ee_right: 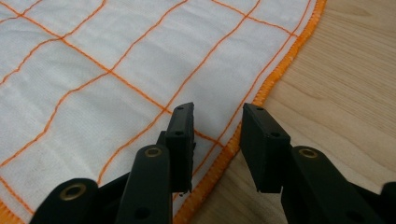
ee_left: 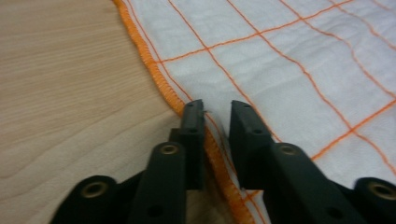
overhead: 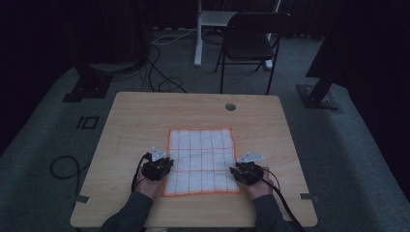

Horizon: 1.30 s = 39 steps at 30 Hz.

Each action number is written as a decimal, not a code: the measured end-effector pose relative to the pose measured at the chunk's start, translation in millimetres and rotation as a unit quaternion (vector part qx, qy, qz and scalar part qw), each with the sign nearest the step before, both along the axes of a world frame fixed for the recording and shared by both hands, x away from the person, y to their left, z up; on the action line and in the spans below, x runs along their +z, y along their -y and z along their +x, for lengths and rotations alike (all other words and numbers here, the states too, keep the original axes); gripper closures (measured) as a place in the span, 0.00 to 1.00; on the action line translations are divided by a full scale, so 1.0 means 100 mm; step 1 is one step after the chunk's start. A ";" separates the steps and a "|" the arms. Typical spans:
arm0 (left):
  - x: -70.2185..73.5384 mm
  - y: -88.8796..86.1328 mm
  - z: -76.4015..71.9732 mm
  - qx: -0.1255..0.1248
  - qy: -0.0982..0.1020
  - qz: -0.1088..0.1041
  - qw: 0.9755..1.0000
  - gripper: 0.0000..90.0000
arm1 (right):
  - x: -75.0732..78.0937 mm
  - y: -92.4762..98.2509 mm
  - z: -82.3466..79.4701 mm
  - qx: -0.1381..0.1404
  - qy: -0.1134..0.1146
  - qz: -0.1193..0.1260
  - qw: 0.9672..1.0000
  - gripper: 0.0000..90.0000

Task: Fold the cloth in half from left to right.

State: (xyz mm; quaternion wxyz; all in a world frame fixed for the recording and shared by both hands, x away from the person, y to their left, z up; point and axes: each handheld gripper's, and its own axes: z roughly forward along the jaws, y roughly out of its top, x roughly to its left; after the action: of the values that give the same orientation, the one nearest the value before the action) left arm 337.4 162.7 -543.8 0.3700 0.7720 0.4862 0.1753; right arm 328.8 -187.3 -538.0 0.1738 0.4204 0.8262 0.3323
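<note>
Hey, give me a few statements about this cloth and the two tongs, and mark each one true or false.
1. The cloth is white with orange grid lines and an orange hem. True.
2. The cloth is folded in half. False: it lies spread flat on the table.
3. The left tongs straddle the cloth's orange hem with a gap between their jaws. True.
4. The right tongs are over the middle of the cloth. False: they are at its edge, with bare wood beside them.
5. A chair stands beyond the far side of the table. True.
6. The table is glass. False: it is light wood.
</note>
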 end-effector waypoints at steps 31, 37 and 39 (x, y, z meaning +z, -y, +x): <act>0.02 -0.36 0.06 0.035 -0.014 -0.017 0.999 0.98 | 0.02 -0.01 -0.01 0.020 0.003 0.010 1.000 0.62; 0.02 -0.37 0.06 0.039 -0.016 -0.015 0.999 0.98 | 0.01 -0.01 -0.01 0.020 0.003 0.010 1.000 0.62; 0.03 -0.37 0.06 0.040 -0.015 -0.017 0.999 0.98 | 0.01 -0.01 -0.01 0.019 0.003 0.010 1.000 0.62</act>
State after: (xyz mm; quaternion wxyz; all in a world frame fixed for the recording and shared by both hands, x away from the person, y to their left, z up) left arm 343.6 199.6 -540.8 0.3680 0.7485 0.5248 0.1699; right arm 328.2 -186.6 -536.6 0.1654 0.4052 0.8303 0.3450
